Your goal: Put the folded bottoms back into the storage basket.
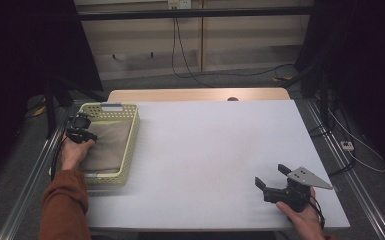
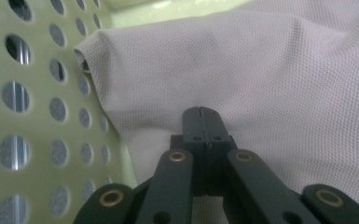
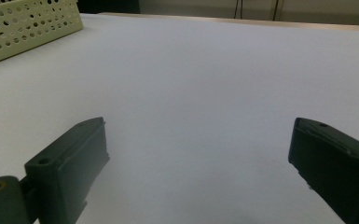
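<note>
While jaws meet, left claw [image 2: 203, 113] touches cloth [image 2: 261, 70].

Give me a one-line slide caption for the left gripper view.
The shut left tool presses its tips against beige cloth inside a pale yellow perforated basket.

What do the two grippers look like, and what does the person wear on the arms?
Both grippers are black with two blocky jaws. The left gripper has linkage arms with brass-coloured pivot rings. The right gripper carries a grey three-cornered plate with small holes and trails a dark cable. The left forearm wears a rust-orange sleeve.
</note>
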A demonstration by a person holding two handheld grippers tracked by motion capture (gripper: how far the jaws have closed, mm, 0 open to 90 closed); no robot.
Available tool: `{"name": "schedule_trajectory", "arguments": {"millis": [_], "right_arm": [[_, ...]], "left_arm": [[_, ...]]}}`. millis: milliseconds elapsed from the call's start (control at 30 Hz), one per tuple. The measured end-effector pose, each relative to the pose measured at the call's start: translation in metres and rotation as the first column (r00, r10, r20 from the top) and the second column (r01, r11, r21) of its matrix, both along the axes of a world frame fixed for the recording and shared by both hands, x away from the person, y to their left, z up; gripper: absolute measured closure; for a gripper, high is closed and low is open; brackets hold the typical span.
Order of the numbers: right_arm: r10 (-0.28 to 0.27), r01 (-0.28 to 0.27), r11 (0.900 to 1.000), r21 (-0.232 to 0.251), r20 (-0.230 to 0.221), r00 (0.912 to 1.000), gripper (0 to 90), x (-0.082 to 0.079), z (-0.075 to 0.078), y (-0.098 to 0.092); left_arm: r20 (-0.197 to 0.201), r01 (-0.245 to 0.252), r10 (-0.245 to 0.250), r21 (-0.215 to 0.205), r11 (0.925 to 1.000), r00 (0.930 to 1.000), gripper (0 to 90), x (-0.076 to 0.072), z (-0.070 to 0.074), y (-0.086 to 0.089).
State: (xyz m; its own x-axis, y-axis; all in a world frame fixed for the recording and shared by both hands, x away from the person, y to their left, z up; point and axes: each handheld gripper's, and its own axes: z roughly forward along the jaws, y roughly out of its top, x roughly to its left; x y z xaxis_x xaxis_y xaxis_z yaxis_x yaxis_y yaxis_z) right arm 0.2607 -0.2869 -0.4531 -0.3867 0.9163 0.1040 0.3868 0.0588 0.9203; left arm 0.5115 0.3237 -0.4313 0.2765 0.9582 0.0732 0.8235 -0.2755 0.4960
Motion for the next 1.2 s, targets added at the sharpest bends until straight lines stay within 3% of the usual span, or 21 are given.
{"name": "schedule_trajectory", "arguments": {"millis": [133, 267, 367, 500, 633, 733, 833, 900, 967, 1067, 1133, 1200], "right_arm": [[0.002, -0.002, 1.0, 0.006, 0.0, 1.0, 4.0, 0.0, 0.0, 0.0], [0.005, -0.005, 1.0, 0.002, 0.001, 1.0, 4.0, 0.001, 0.0, 0.0], [0.0, 0.0, 1.0, 0.006, 0.0, 1.0, 4.0, 0.001, 0.0, 0.0], [0.002, -0.002, 1.0, -0.002, 0.0, 1.0, 4.0, 0.001, 0.0, 0.001], [0.002, -0.002, 1.0, -0.004, 0.003, 1.0, 4.0, 0.001, 0.001, 0.003], [0.003, -0.003, 1.0, -0.006, 0.005, 1.0, 4.0, 0.0, 0.001, 0.003], [0.0, 0.0, 1.0, -0.006, 0.007, 1.0, 4.0, 0.001, 0.001, 0.003], [0.0, 0.0, 1.0, -0.007, 0.006, 1.0, 4.0, 0.001, 0.001, 0.003], [0.001, -0.001, 1.0, -0.008, 0.006, 1.0, 4.0, 0.0, 0.001, 0.004], [-0.001, 0.001, 1.0, -0.004, 0.008, 1.0, 4.0, 0.0, 0.002, 0.004], [-0.002, 0.002, 1.0, -0.003, 0.008, 1.0, 4.0, 0.0, 0.002, 0.003], [-0.002, 0.002, 1.0, -0.003, 0.01, 0.9999, 4.0, 0.0, 0.002, 0.003]], "left_arm": [[0.035, -0.006, 0.007, -0.047, 0.9989, 0.9993, 90.0, 0.001, -0.003, 0.005], [0.026, 0.009, -0.008, -0.051, 0.9987, 0.9996, 89.4, 0.0, -0.001, 0.006], [0.032, 0.037, -0.036, -0.046, 0.9982, 0.9988, 82.1, -0.003, 0.003, 0.005], [0.089, 0.054, -0.048, -0.076, 0.9956, 0.9949, 73.5, -0.009, 0.009, 0.006], [0.13, 0.096, -0.086, -0.073, 0.9927, 0.9878, 68.2, -0.014, 0.015, 0.009], [0.171, 0.111, -0.092, -0.103, 0.9884, 0.9809, 61.1, -0.018, 0.02, 0.011], [0.199, 0.149, -0.13, -0.08, 0.9857, 0.9713, 53.8, -0.021, 0.027, 0.008], [0.207, 0.137, -0.118, -0.081, 0.9872, 0.9713, 42.4, -0.022, 0.032, 0.007], [0.244, 0.143, -0.111, -0.117, 0.9829, 0.9634, 38.5, -0.024, 0.037, 0.008], [0.283, 0.143, -0.112, -0.09, 0.9856, 0.9526, 29.8, -0.027, 0.042, 0.008], [0.305, 0.132, -0.097, -0.098, 0.9864, 0.9476, 22.7, -0.029, 0.045, 0.009], [0.3, 0.122, -0.087, -0.099, 0.9876, 0.95, 19.3, -0.031, 0.047, 0.01]]}}
